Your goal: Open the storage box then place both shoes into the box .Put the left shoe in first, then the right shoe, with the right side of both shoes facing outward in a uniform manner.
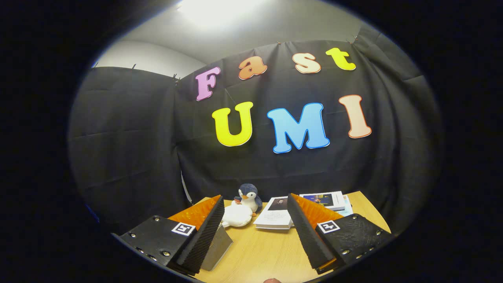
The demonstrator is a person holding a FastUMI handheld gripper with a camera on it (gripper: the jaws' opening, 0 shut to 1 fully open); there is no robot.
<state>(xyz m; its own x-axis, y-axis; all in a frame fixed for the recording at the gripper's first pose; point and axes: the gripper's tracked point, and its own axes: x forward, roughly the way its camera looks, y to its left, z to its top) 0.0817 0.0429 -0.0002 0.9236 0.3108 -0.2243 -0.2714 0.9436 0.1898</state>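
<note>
Gripper view: the gripper [255, 232] is held level and aimed high, toward the booth's cloth wall, with its two fingers spread wide apart and nothing between them; bare wooden table [259, 255] shows in the gap. Just beyond the fingertips, between them, stand a plush penguin [249, 198] and, touching it on the near side, a white plush toy [236, 215] lying on the table. Beside these, ahead of the right finger, a white booklet [275, 214] lies flat, with a stack of books [324, 199] behind it toward the table's far edge. A grey slanted panel [217, 245] shows just under the left finger; whether it belongs to the storage box cannot be told. The storage box and the two shoes cannot be placed from this view, so their bearing from the fingers, the shoes' long axes, and whether the box is open or what it holds cannot be determined. Judgement: with the gripper empty and aimed over the table, the scene fits equally a stage before the box is opened and one after both shoes are stowed; no further move can be prescribed.
</note>
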